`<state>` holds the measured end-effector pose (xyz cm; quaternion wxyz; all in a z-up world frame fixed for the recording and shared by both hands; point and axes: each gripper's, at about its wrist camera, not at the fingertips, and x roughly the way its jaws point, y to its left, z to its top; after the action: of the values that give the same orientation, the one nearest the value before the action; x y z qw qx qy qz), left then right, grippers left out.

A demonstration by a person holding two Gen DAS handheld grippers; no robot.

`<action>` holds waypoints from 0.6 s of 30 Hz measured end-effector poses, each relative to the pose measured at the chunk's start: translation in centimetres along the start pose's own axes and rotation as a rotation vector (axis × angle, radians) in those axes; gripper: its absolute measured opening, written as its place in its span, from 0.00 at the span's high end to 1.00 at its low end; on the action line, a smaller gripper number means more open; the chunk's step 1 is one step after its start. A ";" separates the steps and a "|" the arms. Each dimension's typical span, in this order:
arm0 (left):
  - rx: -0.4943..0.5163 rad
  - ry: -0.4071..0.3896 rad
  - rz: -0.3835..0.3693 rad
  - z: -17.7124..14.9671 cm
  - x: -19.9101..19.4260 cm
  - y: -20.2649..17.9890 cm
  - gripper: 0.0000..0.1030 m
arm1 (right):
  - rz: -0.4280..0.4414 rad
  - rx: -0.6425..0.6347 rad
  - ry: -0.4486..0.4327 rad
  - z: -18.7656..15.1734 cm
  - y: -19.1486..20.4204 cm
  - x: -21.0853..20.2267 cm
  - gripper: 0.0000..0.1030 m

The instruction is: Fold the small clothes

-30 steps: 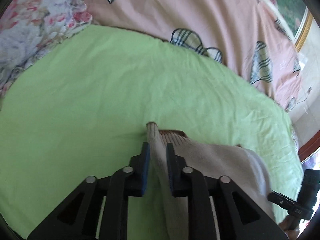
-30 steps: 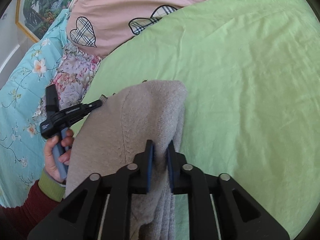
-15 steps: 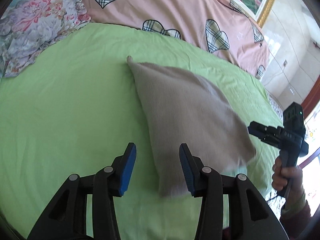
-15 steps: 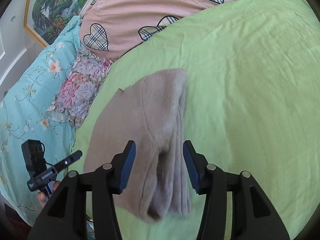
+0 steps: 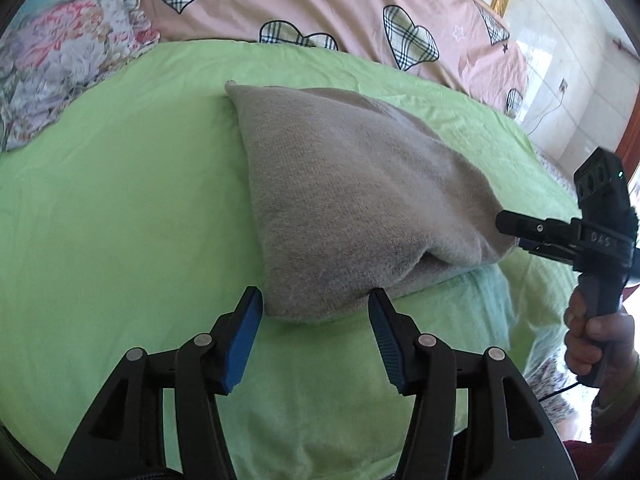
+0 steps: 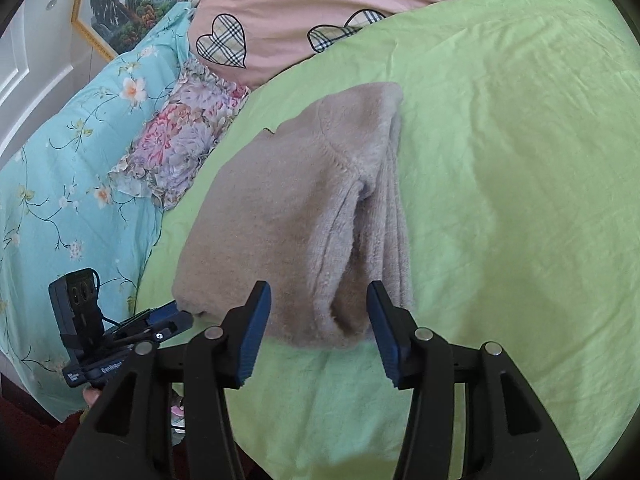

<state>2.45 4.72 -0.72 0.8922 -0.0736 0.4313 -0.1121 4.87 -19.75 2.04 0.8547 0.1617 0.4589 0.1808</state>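
The left gripper (image 5: 315,303) is released, its blue-padded fingers (image 5: 244,334) spread wide and holding nothing. It points forward and slightly down over the green sheet (image 5: 120,208), and the near corner of the folded beige knit garment (image 5: 352,200) lies between and just ahead of its fingertips. I cannot tell whether the cloth touches the pads.

The right gripper (image 6: 319,300) is likewise released — fingers (image 6: 254,328) parted, empty — and is aimed along the garment (image 6: 296,216) from its other near corner. The thick rolled fold of the knit sits between the two tips and runs away from them toward the pink quilt with plaid hearts (image 6: 320,4).

In the left wrist view the right gripper (image 5: 516,229) shows at the far right, its black body held in the person's right hand (image 5: 596,340), which is wrapped around the handle with the thumb toward the camera; the tool's nose is just beside the garment's right-hand edge. In the right wrist view the left gripper (image 6: 172,320) appears low at the left, near the garment's left corner — only a fingertip of the hand holding it shows.

The garment lies flat on the green sheet. To the left of the right gripper lie a floral pillow (image 6: 180,136) and a teal flowered cover (image 6: 68,160).
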 end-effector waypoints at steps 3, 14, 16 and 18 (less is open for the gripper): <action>0.039 -0.008 0.083 0.0 0.7 -0.5 0.46 | 0.003 -0.002 0.003 -0.1 0.2 0.3 0.50; 0.112 -0.016 0.158 -0.3 1.8 -2.0 0.40 | 0.033 0.007 0.000 -0.1 0.7 0.7 0.50; 0.100 -0.017 0.156 -0.1 1.8 -1.4 0.40 | 0.030 -0.005 0.004 -0.1 0.8 0.8 0.50; 0.089 -0.028 0.181 0.2 1.5 -1.1 0.41 | 0.023 -0.006 0.017 -0.3 0.8 1.2 0.50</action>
<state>3.36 3.27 -1.52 0.9069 0.0039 0.4184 -0.0494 5.14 -18.43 1.35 0.8491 0.1627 0.4639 0.1932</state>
